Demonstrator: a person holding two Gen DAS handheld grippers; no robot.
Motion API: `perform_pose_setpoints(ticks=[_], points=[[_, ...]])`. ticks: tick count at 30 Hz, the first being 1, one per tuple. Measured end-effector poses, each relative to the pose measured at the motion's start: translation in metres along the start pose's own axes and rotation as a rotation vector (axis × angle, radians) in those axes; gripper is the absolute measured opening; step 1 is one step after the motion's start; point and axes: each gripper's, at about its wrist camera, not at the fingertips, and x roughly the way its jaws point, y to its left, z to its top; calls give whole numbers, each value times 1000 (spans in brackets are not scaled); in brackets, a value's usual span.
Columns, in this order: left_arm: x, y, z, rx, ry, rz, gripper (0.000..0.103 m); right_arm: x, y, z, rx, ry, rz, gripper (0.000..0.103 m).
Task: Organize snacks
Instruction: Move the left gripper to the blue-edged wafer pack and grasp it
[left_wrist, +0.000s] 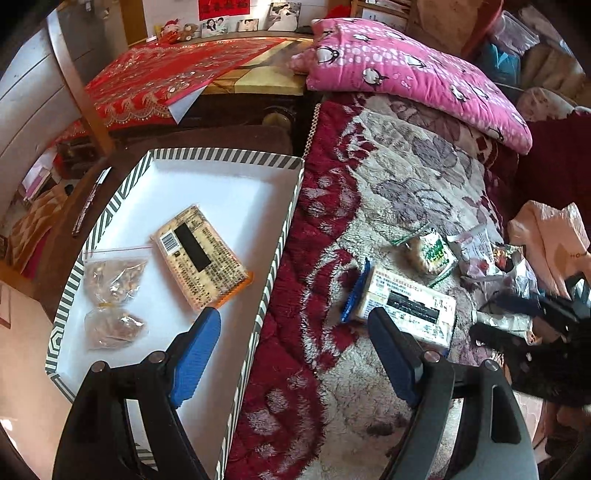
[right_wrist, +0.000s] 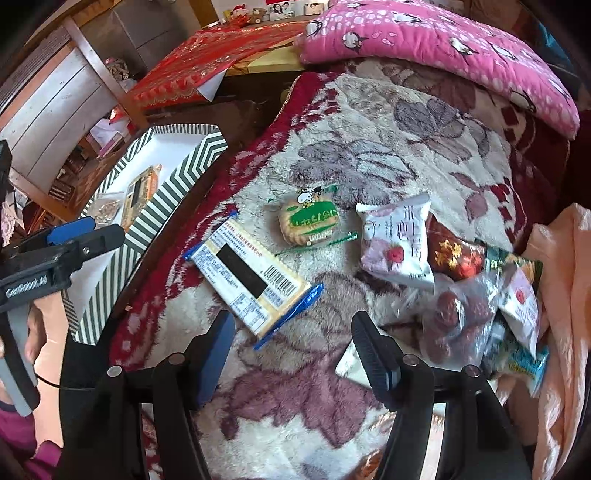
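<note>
Both tongs, left (left_wrist: 291, 332) and right (right_wrist: 291, 328), agape and empty above blanket (right_wrist: 369, 129) snacks.

Bright daylight from upper frame; white tray floor (left_wrist: 229, 199) glares; fisheye bends edges, dark corners; right-side snack pile (right_wrist: 476, 302) motion-blurred.

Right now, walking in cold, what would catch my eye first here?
Probably the pink penguin pillow at the top of the flowered blanket. Next, the striped box to the left of the blanket, holding a cracker pack and a clear bag. More snack packets lie loose on the blanket, right of a blue-ended biscuit pack.
</note>
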Motion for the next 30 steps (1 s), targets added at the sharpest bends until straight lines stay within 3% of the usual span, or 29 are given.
perform_pose_setpoints(ticks=[5,11,15,19,22,27,30], points=[[-1,3,-2,4,8,18,81,19,0,21,-77,-13,-206,70],[2,10,-6,-11,26,24,81,45,0,33,-119,52,-219,70],[6,9,-6,-18,34,18,81,46,17,20,-127,121,-78,72],[9,3,-7,-16,42,5,81,39,39,6,-175,110,-25,73],[7,-1,-7,-3,41,7,81,32,31,11,-166,59,-107,73],[5,1,-7,-12,39,8,81,44,9,27,-160,91,-214,73],[5,3,-7,-9,44,16,81,50,7,35,-163,85,-221,76]])
